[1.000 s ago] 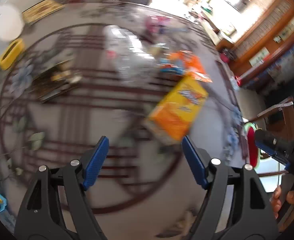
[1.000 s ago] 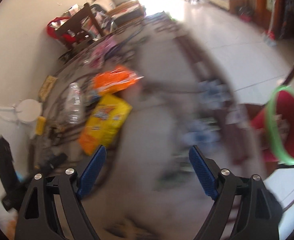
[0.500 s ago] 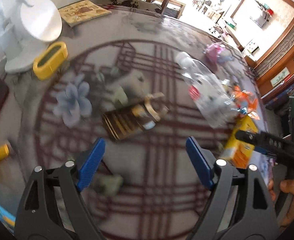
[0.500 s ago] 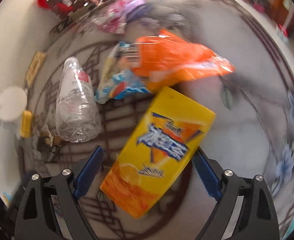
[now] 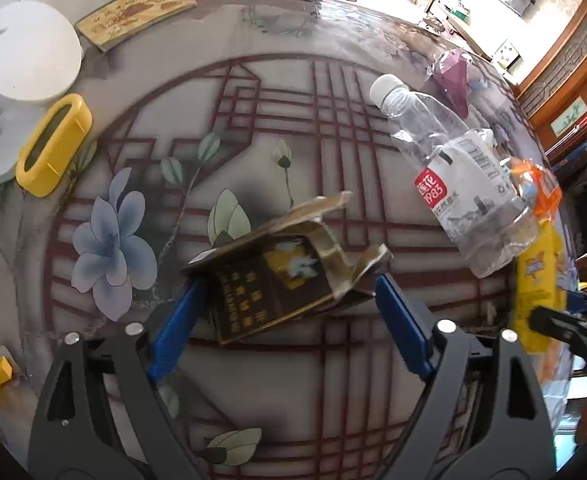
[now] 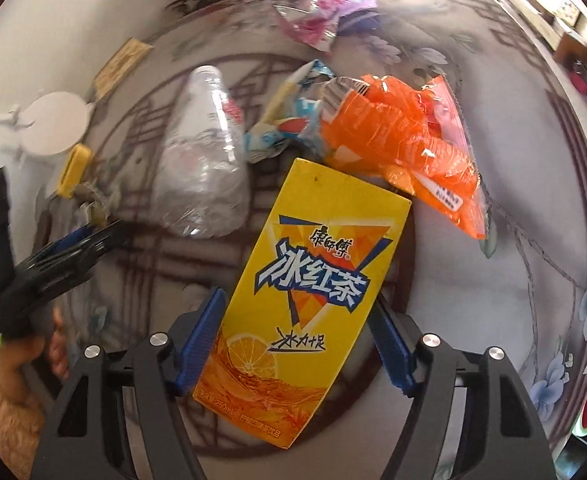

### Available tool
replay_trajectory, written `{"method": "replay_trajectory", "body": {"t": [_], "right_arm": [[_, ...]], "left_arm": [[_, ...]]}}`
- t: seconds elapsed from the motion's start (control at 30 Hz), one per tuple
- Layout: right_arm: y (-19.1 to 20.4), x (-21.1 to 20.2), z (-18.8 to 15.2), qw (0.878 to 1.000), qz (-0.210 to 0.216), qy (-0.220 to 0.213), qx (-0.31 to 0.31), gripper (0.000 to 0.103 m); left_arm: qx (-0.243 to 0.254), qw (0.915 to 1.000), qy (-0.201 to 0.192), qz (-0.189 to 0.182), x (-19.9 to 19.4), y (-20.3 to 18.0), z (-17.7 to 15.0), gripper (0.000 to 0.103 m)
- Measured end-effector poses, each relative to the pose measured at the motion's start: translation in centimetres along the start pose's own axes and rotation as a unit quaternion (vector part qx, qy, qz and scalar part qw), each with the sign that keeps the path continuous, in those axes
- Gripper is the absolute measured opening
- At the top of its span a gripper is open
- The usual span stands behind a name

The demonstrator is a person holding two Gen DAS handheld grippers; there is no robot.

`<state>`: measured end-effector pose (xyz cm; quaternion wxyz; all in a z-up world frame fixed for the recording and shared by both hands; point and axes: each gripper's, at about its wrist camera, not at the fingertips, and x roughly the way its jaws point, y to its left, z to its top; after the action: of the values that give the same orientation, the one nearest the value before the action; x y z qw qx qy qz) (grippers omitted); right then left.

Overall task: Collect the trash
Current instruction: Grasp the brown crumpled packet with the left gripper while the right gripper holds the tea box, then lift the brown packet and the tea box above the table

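Trash: carton (image 6: 305, 300) on worktop (image 6: 473, 280), bottle (image 6: 201, 168) at 10 o'clock | right gripper (image 6: 297, 340) closing around carton | left gripper (image 5: 285, 320) closing around torn box (image 5: 277, 280) | step: grasping | next: clamp, lift.

Bare table (image 5: 277, 364) lay open near the flattened dark box (image 5: 277, 280); clear bottle (image 6: 201, 176) and orange wrapper (image 6: 405, 148) crowded the yellow carton's (image 6: 305, 292) far end.

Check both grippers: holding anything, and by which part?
Neither clearly grips yet. The right gripper, jaws closing, straddles the yellow drink carton at its long sides. The left gripper, also closing, brackets the torn dark box.
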<state>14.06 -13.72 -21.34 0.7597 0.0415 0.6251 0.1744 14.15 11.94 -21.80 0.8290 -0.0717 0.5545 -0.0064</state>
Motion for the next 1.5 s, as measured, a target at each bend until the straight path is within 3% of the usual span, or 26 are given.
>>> {"method": "replay_trajectory", "body": {"t": [0.13,0.2,0.27,0.4,0.73,0.97,1.5], "right_arm": [[0.4,-0.6,-0.8,1.0,-0.011,-0.001,-0.025,0.069],[0.5,-0.6,-1.1,0.999,-0.013,-0.003,-0.03,0.07],[0.6,-0.7,-1.4,0.999,-0.011,-0.007,-0.031,0.069],[0.4,-1.9,-2.3,0.999,-0.003,-0.019,-0.031,0.069],[0.7,-4.7,-5.3,0.999,0.006,-0.042,-0.032,0.069],[1.1,-7.2,-7.8,0.997,0.004,-0.07,-0.038,0.069],[-2.2,-12.6,-11.7,0.991,-0.008,-0.135,0.001,0.07]], "left_arm": [[0.009,0.9999,-0.012,0.003,-0.8,-0.6,-0.4,0.064],[0.019,0.9994,-0.03,0.004,-1.6,-1.1,-0.4,0.046],[0.035,0.9979,-0.051,0.019,-2.7,-1.9,-0.4,0.035],[0.024,0.9971,-0.071,0.011,-4.4,-2.3,-0.6,0.026],[-0.041,0.9948,-0.072,-0.059,-8.3,-3.0,-3.6,0.019],[-0.03,0.9927,-0.069,-0.094,-10.1,-6.1,-6.1,0.019],[0.016,0.9893,-0.078,-0.122,-13.1,-11.7,-8.8,0.019]]}}
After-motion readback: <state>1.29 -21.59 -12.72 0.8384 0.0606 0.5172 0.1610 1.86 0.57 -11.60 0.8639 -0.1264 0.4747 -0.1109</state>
